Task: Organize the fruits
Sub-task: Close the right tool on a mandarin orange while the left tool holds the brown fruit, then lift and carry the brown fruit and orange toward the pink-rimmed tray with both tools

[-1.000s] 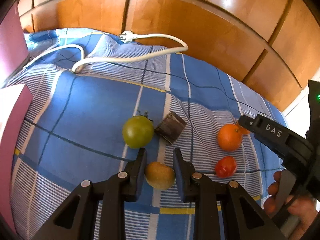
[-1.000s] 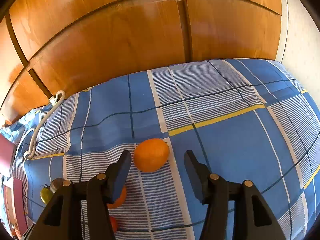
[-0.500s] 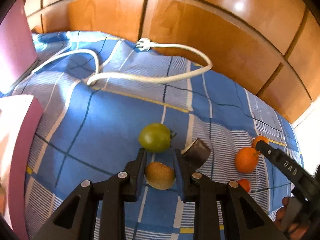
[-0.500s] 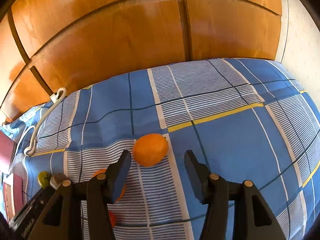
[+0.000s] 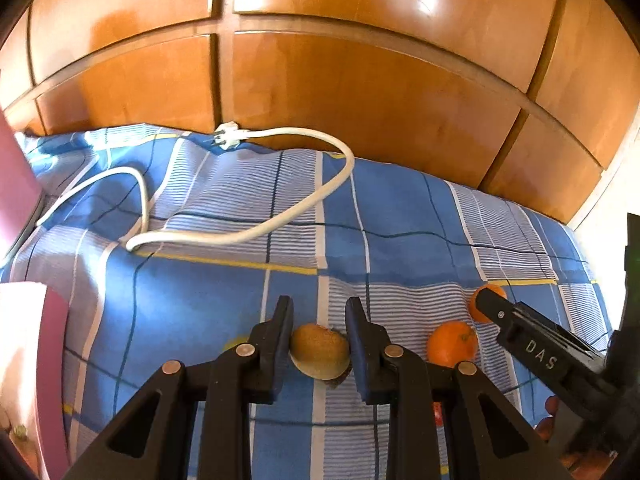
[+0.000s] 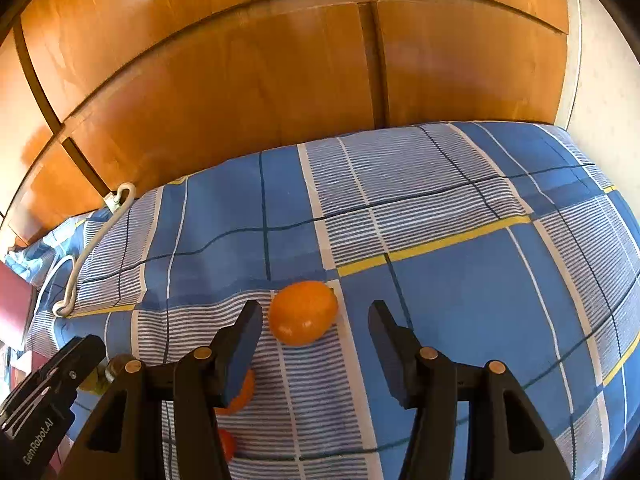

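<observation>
My left gripper [image 5: 318, 320] is shut on a brown kiwi [image 5: 320, 350] and holds it above the blue checked cloth [image 5: 192, 304]. To its right lie two oranges: a near one [image 5: 452, 344] and a far one [image 5: 486, 304] partly behind a finger [image 5: 532, 348] of the right gripper. My right gripper [image 6: 316, 320] stands open, with the far orange [image 6: 302, 312] on the cloth just ahead of its fingers. The other orange [image 6: 242, 394] and a red fruit [image 6: 227, 444] peek out under its left finger. A green tomato [image 6: 92, 384] shows by the left gripper [image 6: 60, 372].
A white cable [image 5: 248, 236] with its plug [image 5: 228, 140] loops across the back of the cloth. Wooden cupboard doors [image 5: 360, 92] rise right behind. A pink box [image 5: 44, 360] stands at the left edge. A pale wall [image 6: 600, 60] is at the right.
My left gripper has risen and shifted with the kiwi still in it; the green tomato and a small dark object have dropped out of its view. The right gripper has stayed put.
</observation>
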`<state>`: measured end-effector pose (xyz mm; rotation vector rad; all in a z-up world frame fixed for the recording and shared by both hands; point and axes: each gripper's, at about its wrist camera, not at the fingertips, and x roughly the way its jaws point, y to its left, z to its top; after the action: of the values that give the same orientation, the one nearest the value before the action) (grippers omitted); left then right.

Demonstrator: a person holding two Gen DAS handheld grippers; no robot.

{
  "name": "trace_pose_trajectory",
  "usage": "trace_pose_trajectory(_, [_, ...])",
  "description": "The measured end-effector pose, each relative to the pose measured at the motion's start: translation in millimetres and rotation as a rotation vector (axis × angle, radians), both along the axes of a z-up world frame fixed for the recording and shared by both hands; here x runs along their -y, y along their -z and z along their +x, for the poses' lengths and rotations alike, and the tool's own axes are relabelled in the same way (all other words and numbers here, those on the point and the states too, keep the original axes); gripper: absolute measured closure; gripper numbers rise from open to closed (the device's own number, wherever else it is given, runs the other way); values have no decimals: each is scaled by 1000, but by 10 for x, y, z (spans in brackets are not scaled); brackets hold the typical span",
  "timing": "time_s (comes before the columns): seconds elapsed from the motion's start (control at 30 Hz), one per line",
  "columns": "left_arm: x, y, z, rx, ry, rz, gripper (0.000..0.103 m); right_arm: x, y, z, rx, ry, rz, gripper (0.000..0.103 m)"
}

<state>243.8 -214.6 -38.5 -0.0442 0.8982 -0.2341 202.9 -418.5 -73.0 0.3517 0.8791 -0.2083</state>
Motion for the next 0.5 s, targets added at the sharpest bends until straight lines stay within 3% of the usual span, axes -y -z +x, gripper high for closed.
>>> trace_pose_trajectory(0.2, [51, 79, 126, -9, 17, 26, 76, -75, 85, 110, -19, -18, -6, 47])
trace_pose_trajectory(0.23, [66, 81, 137, -1, 19, 33, 76, -80, 102, 130, -24, -22, 1, 49])
trace_pose_trajectory(0.3, [89, 90, 168, -3, 26, 34, 76, -102, 103, 162, -16, -32, -13, 64])
trace_pose_trajectory(0.5, [173, 104, 236, -4, 37, 35, 76, -128, 91, 196, -19, -47, -25, 65])
